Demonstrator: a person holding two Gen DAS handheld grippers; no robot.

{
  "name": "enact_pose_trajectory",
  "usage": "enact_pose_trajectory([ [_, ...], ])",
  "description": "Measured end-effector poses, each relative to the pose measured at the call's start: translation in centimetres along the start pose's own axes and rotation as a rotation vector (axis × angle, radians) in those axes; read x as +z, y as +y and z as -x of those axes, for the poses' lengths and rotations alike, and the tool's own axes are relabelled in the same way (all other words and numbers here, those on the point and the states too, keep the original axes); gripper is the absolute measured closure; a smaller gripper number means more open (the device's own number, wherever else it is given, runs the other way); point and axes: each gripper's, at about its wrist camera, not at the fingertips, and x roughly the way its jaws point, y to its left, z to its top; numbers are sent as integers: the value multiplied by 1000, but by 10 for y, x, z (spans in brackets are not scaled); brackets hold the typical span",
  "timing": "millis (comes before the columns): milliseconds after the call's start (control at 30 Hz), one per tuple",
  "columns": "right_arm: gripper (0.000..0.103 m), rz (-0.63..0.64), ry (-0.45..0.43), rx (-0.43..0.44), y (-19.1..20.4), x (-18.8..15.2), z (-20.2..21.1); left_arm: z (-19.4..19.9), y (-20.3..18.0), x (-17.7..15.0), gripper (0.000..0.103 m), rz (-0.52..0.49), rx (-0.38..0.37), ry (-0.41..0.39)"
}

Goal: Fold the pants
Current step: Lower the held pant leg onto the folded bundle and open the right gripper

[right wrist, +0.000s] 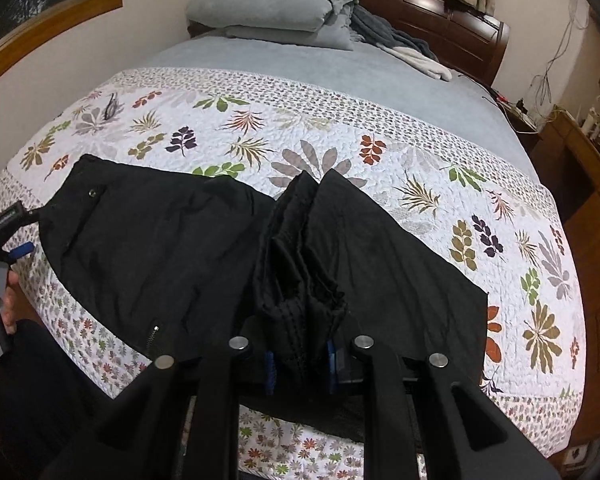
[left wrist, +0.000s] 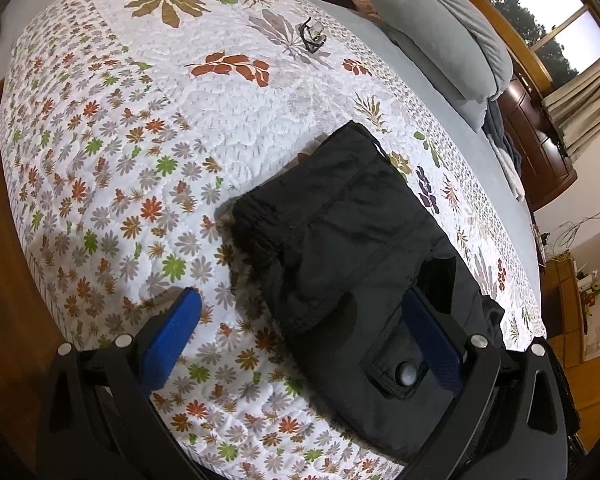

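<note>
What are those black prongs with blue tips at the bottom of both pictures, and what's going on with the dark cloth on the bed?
No robot here: a person holds a hand tool with two fingers in each hand, each with a wide-angle camera looking along its fingers. One picture is from the left tool, one from the right. The left gripper stands open, one blue finger over the pants, the other over the flowered quilt. The right gripper is shut on a bunched fold of the black pants. Grey pillows lie at the bed's far end.
</note>
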Motion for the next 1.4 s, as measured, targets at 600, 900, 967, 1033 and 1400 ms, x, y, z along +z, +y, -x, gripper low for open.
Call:
enact_pose_trajectory([
  [600,85,180,7,-54,50,-14,-20,-2,-1,1,3,5,-22,-8],
  [900,85,296,60,-91,82,-34,-53,0,3,2,3,11,-36,-9],
  [967,85,315,75,-97,87,-40,-60,0,3,2,3,11,-37,-9],
  [1033,85,328,85,-103,89,-44,-66,0,3,2,3,12,-38,-10],
  [1400,78,380,112,-137,103,-56,-93,2,4,2,3,15,-41,-11],
])
